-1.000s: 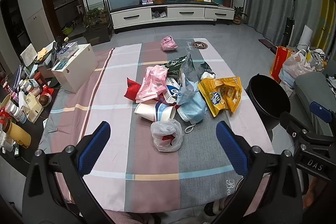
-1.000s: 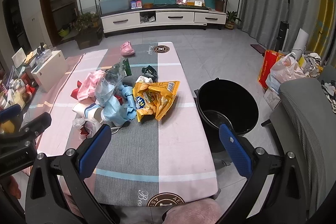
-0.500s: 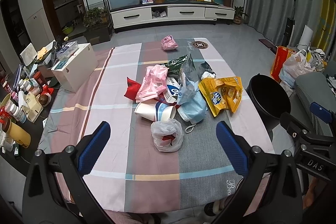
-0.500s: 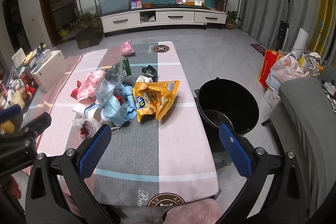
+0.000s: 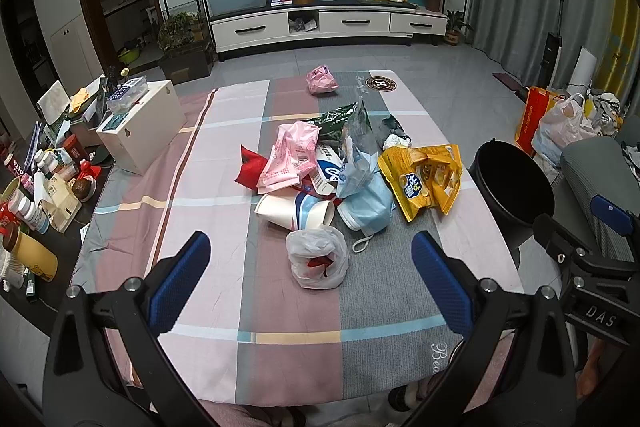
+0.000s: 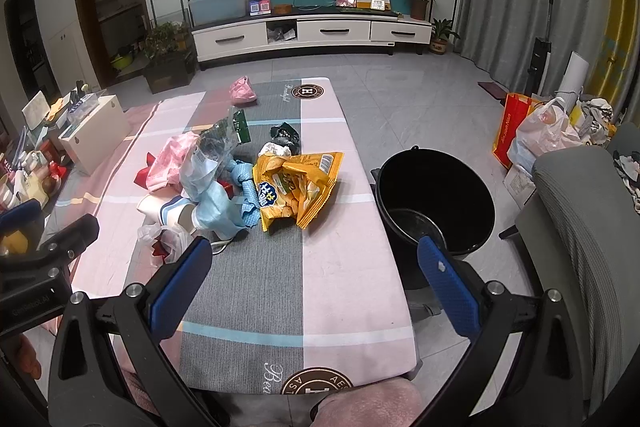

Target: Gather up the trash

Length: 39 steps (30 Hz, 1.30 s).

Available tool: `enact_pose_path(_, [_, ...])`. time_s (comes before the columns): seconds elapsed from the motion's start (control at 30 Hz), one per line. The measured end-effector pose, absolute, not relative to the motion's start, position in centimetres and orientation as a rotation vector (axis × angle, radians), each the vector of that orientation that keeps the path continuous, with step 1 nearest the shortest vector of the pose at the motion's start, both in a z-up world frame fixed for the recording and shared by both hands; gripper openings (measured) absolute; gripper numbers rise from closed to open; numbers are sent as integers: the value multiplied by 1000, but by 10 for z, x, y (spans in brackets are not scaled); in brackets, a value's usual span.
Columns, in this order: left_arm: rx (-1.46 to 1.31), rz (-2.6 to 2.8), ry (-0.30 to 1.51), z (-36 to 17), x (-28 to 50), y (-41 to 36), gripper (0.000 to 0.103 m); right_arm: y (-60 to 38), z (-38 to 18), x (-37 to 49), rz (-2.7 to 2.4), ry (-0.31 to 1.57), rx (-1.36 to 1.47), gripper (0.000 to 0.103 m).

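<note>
A heap of trash lies mid-table: a yellow chip bag, a pink wrapper, paper cups, a blue mask and a knotted white plastic bag. A pink bag lies alone at the far end. A black bucket stands on the floor right of the table. My left gripper is open and empty above the near table edge, just short of the white bag. My right gripper is open and empty over the near right part.
The table carries a checked cloth. A white box sits at its left edge, with bottles and jars on a dark side surface. A grey chair and shopping bags stand right of the bucket.
</note>
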State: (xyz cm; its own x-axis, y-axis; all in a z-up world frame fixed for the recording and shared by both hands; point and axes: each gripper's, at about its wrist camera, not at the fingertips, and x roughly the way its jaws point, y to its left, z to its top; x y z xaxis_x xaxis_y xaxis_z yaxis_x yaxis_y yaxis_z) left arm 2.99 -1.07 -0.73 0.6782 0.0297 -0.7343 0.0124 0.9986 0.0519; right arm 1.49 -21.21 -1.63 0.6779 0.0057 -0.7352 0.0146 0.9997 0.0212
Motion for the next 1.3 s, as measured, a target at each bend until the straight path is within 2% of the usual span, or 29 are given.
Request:
enact_pose_path(0.17, [22,2,840,-14,35,-6,100,-215,-24,18,7,834,40,101])
enact_pose_path(0.3, [-127,-83,868,-28,47,18,100,-226,-42,24,115,853,145,101])
enact_pose_path(0.4, [-258,-114,874,-49,55,46,100,-231,-59,29,172,867,192,101])
enact_pose_path(0.53, [-286,-120,878,-78,64,60,100,-228,-87,38,241,895,213,101])
enact_pose_path(0.73, [-267,-164,939,-124,83,44,98,-211,-108,50,349,883,215,100])
enact_pose_path(0.8, [-255,-168,945,-136,92,36,91,-203,-113,54,378,864,200,99])
enact_pose_path(0.9, [-247,-161,972,-151,108,29,74,-196,-121,66,423,866,193,95])
enact_pose_path(0.93, [-242,-156,980,-156,112,28,66,-194,-123,69,433,867,190,94])
enact_pose_path(0.97, [-234,-146,984,-159,114,28,54,-190,-125,73,448,865,188,93])
enact_pose_path(1.0, [-224,-131,994,-162,117,28,47,-187,-126,78,456,862,184,92])
enact_pose_path(1.03, [-234,-131,997,-164,117,30,35,-183,-127,83,463,862,178,90])
enact_pose_path(1.07, [-256,-137,995,-164,117,35,30,-180,-128,87,476,861,173,88])
enact_pose_path(1.17, [-284,-150,992,-159,113,49,21,-166,-131,101,519,856,138,81])
enact_pose_path(1.3, [-316,-175,978,-150,103,63,18,-148,-134,121,570,843,100,73])
